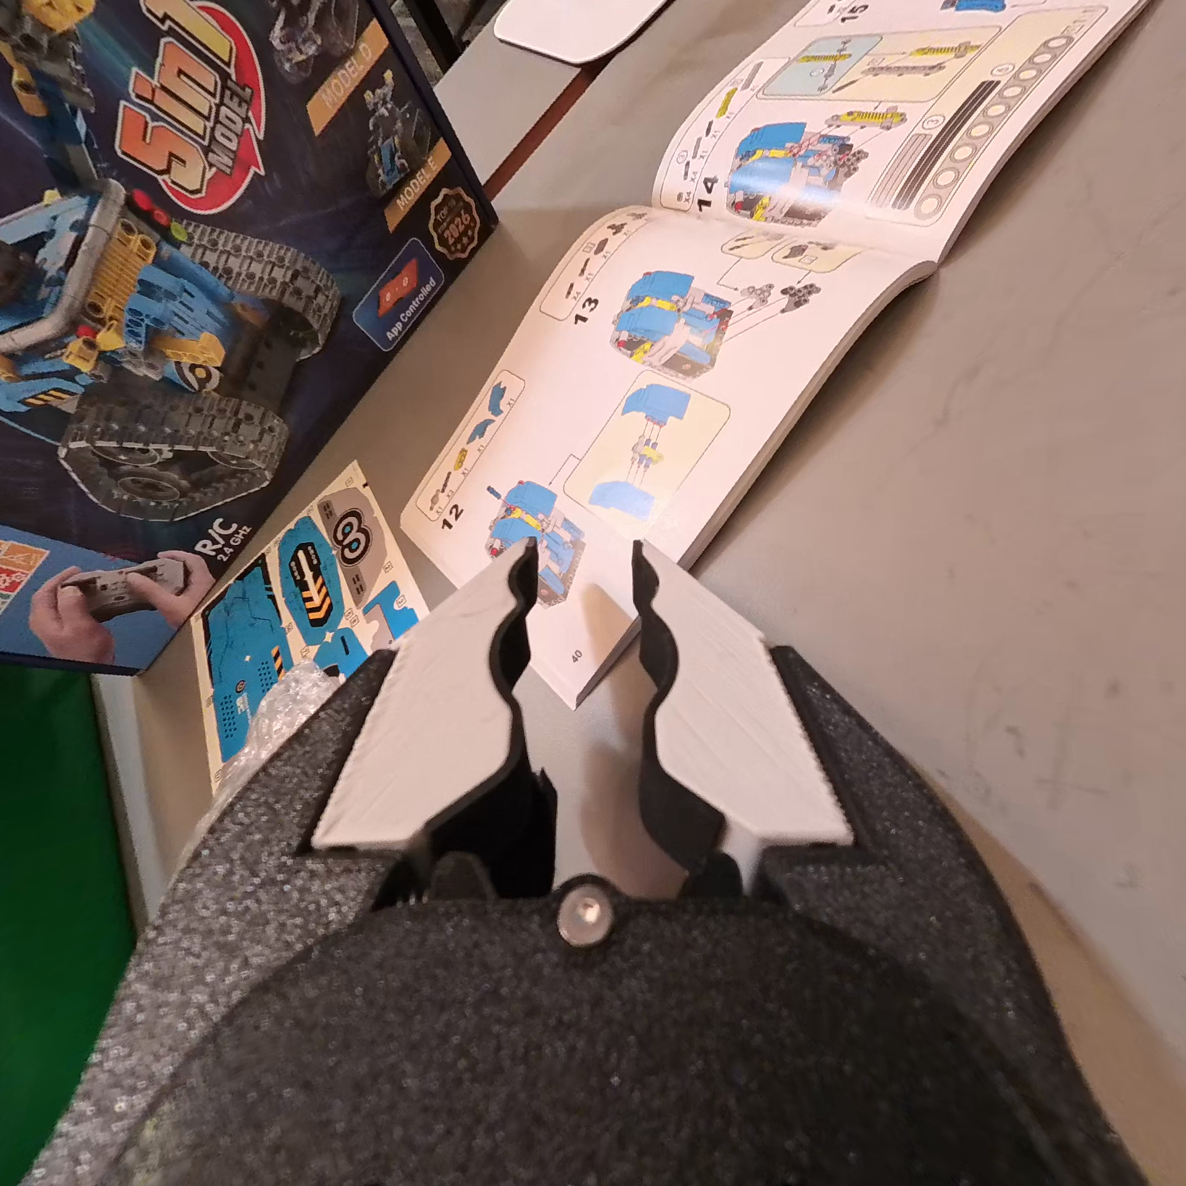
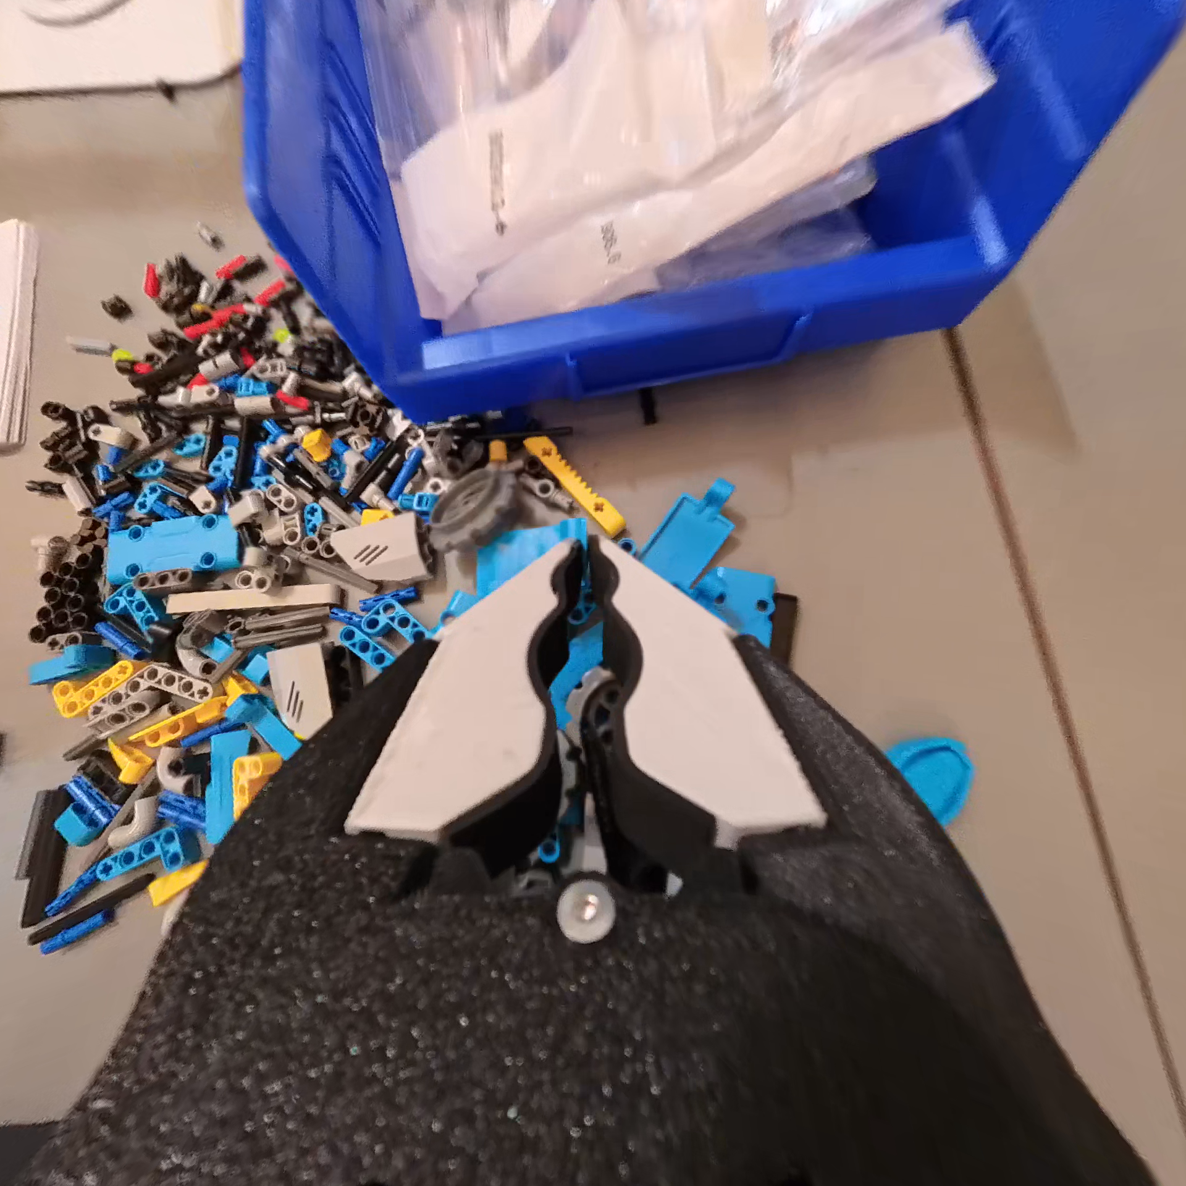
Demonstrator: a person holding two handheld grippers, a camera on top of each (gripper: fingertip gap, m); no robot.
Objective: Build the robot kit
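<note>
A: Your left claw (image 1: 584, 545) hangs parted and empty over the open instruction booklet (image 1: 674, 398) on the table (image 1: 962, 642).

B: And your right claw (image 2: 585, 545), tips nearly together, gripping nothing visible, hovers above the brick pile (image 2: 212, 565), blue bin (image 2: 642, 359) beyond.

**Your two hand-held grippers, up close**

Your left hand-held gripper (image 1: 584, 545) has two broad, pale fingers (image 1: 443, 693) with flat ribbed tops, each lined along its inner edge with a wavy black pad. The fingers sit in a dark, speckled, foam-like body, and a single round silver screw (image 1: 581, 919) shines at the centre of it, just behind the finger roots.

Your right hand-held gripper (image 2: 585, 544) is built the same way: light grey fingers (image 2: 690, 674), black scalloped inner pads, the same grainy black body, and one silver screw (image 2: 585, 911) in the middle.
</note>
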